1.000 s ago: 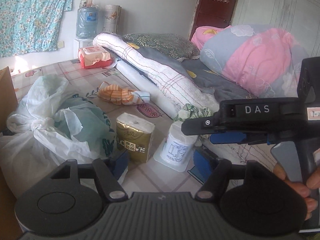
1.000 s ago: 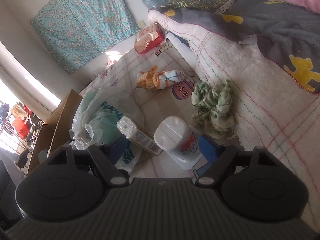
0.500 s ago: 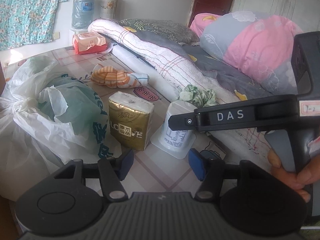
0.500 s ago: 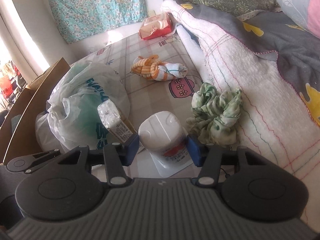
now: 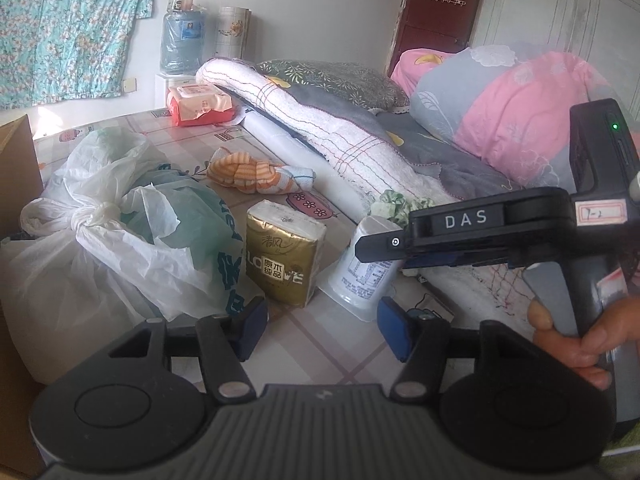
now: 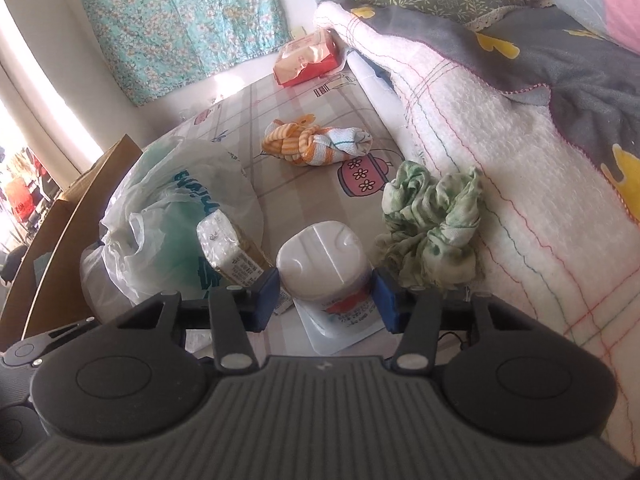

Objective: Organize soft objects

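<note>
A white wet-wipe tub (image 6: 326, 268) stands lid-down on the patterned mat; it also shows in the left wrist view (image 5: 366, 268). My right gripper (image 6: 326, 294) is open with its blue pads either side of the tub, not clamped. A gold tissue pack (image 5: 282, 260) stands left of the tub. A knotted orange-striped cloth (image 5: 256, 176) lies further back, and a crumpled green cloth (image 6: 432, 224) lies right of the tub by the white quilt. My left gripper (image 5: 320, 326) is open and empty, in front of the tissue pack and tub.
A white plastic bag (image 5: 120, 232) sits at left beside a cardboard box (image 6: 72, 216). A red-and-pink wipes pack (image 5: 198, 104) lies at the back. A rolled white quilt (image 5: 320, 132) and pillows (image 5: 516, 116) fill the right side.
My right gripper has moved forward and down so its pads flank the tub. My left gripper has pulled back slightly and turned; both stay open.
</note>
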### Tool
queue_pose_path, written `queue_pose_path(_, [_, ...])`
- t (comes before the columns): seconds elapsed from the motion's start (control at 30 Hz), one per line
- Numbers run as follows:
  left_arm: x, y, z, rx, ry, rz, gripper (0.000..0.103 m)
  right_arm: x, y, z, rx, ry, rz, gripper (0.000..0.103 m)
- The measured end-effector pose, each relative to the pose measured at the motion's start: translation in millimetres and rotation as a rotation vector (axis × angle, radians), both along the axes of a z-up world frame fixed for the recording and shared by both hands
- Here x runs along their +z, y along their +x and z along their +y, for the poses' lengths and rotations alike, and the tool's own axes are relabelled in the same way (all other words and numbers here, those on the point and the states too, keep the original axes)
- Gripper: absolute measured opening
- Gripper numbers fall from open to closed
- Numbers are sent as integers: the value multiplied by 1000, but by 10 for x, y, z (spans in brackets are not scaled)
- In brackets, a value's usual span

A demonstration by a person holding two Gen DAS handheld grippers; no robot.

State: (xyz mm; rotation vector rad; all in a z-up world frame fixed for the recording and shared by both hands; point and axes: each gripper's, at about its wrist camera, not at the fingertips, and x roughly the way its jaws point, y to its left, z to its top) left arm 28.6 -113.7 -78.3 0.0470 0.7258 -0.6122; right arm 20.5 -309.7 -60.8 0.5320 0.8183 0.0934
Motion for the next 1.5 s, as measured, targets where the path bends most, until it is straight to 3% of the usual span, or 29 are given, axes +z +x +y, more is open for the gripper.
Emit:
queue_pose_path(0.33, [-4,-7,248,-5,-67,113,62,-265,-88,-167,8,446,135,49])
queue_pose_path(0.57, [-22,-50,340,21,-25,130,62,-555,76,65,92,677,236,50])
queue_pose_path(0.73, [-81,-12,319,28,-8,150,61,-590,143,96,65,647,230,50])
queue_pose_path(0.9, [-131,6,256,5,-12,161,51,-413,143,89,11,427,191,50])
queue_pose_path(1.0, [-138,27,198,-9,-10,158,45,-294,108,92,-5,383,130,50])
queue_pose_path(1.23, [-128,43,101,-41,-5,135,43,-81,167,141,46,214,31,50])
queue_pose_path(1.37, [-151,66,66,-44,-42,141,32,-173,285,211,76,190,52,50])
queue_pose_path(1.5, [-161,114,62,-22,-76,164,29,-251,311,282,105,204,79,49])
